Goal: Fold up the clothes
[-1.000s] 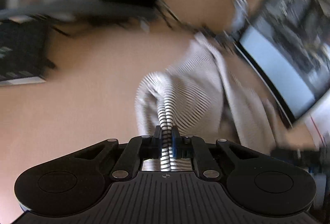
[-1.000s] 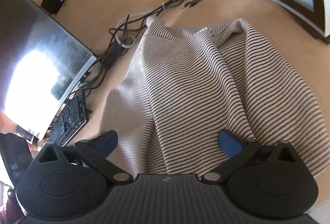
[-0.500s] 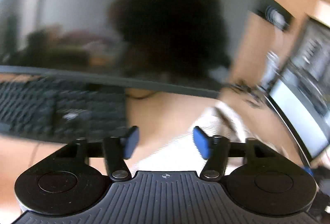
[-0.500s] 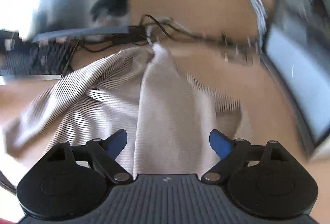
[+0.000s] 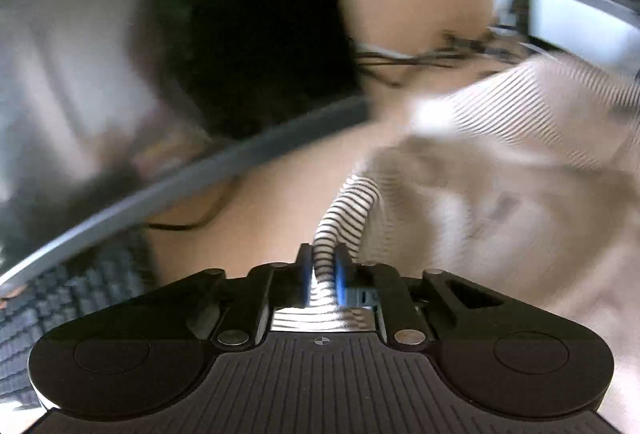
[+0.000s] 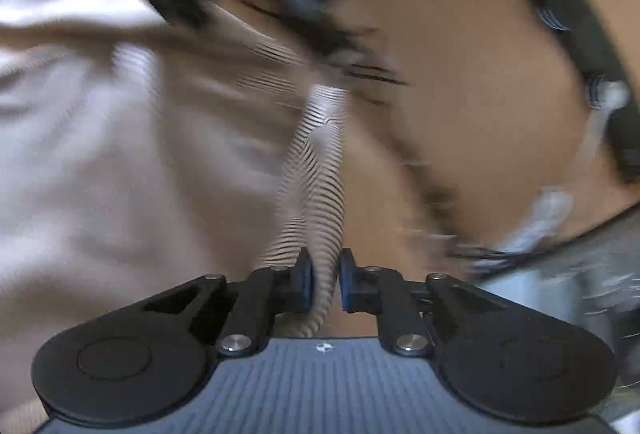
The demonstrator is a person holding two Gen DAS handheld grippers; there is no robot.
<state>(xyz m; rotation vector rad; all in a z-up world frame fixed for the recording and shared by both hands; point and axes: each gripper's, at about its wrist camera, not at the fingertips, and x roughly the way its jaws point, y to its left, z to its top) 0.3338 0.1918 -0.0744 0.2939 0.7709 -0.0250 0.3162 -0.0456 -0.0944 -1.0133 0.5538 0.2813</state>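
The striped garment (image 5: 500, 170) lies bunched on the tan desk (image 5: 280, 218), with a twisted fold running up into each gripper. The left gripper (image 5: 322, 270) is clamped on one striped fold, the cloth pinched between its blue pads. The right gripper (image 6: 325, 284) has its jaws closing on another fold that the pads already press. A keyboard (image 5: 68, 298) sits left, under a monitor (image 5: 168, 46); cables (image 5: 424, 58) trail behind
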